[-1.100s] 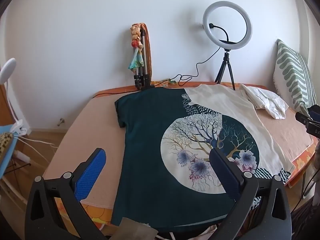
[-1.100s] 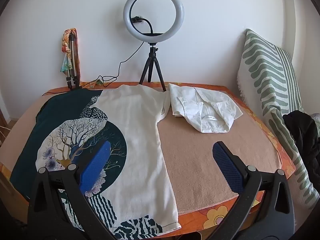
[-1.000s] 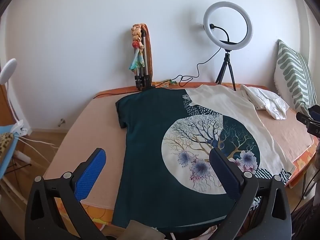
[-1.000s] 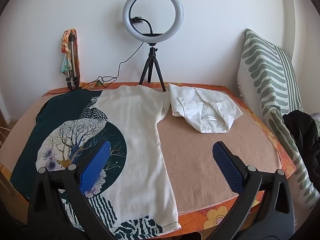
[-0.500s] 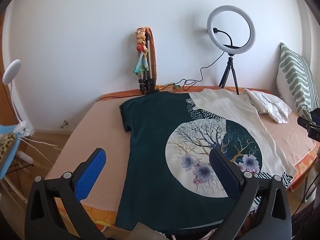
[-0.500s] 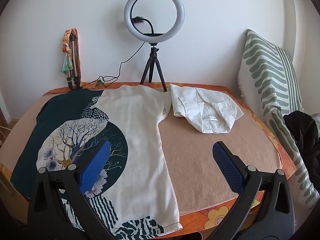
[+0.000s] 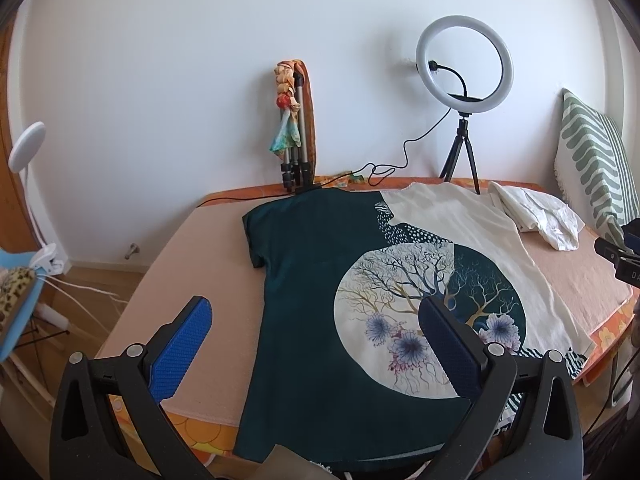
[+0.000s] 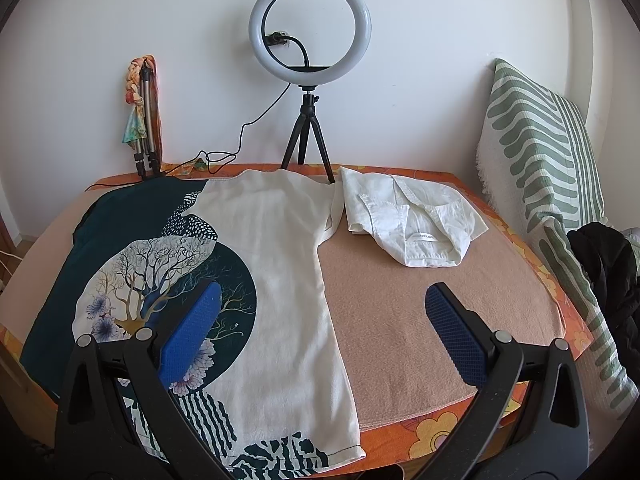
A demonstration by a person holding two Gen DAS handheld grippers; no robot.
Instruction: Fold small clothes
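Left wrist view: the left gripper (image 7: 314, 340) hangs released, jaws wide, holding nothing; the printed T-shirt (image 7: 320, 300) lies spread flat on the bench (image 7: 200, 264) just ahead, unfolded. The right gripper (image 8: 322, 322) is likewise released and empty above the shirt's cream side. A white shirt (image 8: 412, 220) lies crumpled beyond it. Judgement: folding has not begun; both garments remain.

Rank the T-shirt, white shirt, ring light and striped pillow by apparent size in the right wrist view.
1. T-shirt, clearly largest.
2. Striped pillow.
3. White shirt and ring light with its tripod look alike; the light stands farther back, so I won't rank them.
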